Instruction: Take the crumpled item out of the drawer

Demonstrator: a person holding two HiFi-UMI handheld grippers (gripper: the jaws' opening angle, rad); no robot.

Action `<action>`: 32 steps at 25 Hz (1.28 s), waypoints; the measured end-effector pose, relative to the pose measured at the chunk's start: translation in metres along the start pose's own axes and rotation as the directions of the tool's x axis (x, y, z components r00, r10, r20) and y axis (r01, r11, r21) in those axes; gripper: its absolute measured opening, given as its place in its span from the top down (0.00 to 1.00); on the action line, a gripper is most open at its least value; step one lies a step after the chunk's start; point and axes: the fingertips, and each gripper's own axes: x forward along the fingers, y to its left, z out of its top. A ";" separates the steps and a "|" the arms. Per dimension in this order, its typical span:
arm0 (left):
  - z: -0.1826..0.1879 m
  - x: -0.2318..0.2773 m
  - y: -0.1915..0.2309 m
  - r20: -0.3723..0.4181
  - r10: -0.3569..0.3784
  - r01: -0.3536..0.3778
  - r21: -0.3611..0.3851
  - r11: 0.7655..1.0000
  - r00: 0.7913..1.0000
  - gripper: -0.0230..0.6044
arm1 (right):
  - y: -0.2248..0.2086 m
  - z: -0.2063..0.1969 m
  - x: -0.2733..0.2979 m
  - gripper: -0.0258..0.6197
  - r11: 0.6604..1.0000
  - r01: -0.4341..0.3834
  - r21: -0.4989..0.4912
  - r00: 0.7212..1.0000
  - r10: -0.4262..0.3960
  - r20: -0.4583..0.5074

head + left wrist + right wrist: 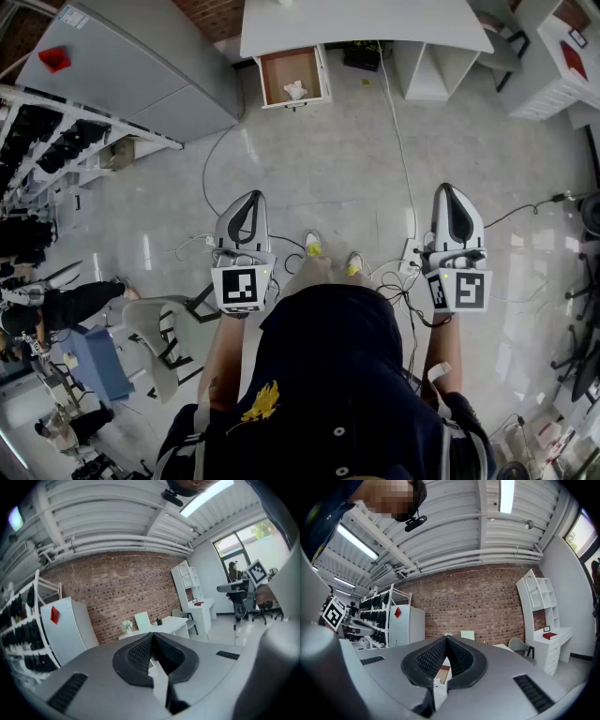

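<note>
At the top centre of the head view, a drawer (pixel 281 66) is standing open beneath the bench (pixel 375 23), the crumpled item (pixel 295 90) lying inside. Lower down, the left hand-held gripper (pixel 251 196) and right hand-held gripper (pixel 452 188) are hanging over the floor (pixel 337 159), well apart from the drawer.

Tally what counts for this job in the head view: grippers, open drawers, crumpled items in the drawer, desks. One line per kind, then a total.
grippers: 2, the left gripper and the right gripper
open drawer: 1
crumpled item, white, in it: 1
desk, white: 1
Total: 5
</note>
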 end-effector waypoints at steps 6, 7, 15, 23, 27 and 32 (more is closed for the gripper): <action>0.016 -0.011 0.038 0.041 0.117 -0.115 -0.051 0.992 0.992 0.93 | -0.009 0.017 0.008 0.92 0.999 0.026 -0.022 0.999 -0.025 0.042; 0.012 -0.013 0.044 0.030 0.129 -0.127 -0.064 0.990 0.991 0.93 | -0.006 0.019 0.011 0.92 1.000 0.021 -0.019 0.998 -0.020 0.051; -0.026 -0.010 0.083 0.007 0.193 -0.192 -0.109 0.975 0.981 0.93 | 0.022 0.022 0.059 0.92 0.999 0.015 -0.036 0.999 -0.014 0.043; -0.066 0.057 0.153 0.023 0.156 -0.149 -0.193 0.970 0.988 0.93 | 0.062 0.017 0.146 0.71 0.997 0.017 -0.078 1.000 -0.015 0.017; -0.085 0.106 0.204 0.038 0.080 -0.072 -0.189 0.979 0.996 0.93 | 0.086 0.015 0.204 0.60 0.995 0.045 -0.091 0.999 -0.047 -0.016; -0.110 0.150 0.277 0.044 0.012 -0.004 -0.195 0.981 0.999 0.93 | 0.134 0.005 0.268 0.39 0.997 0.031 -0.069 0.996 -0.037 -0.083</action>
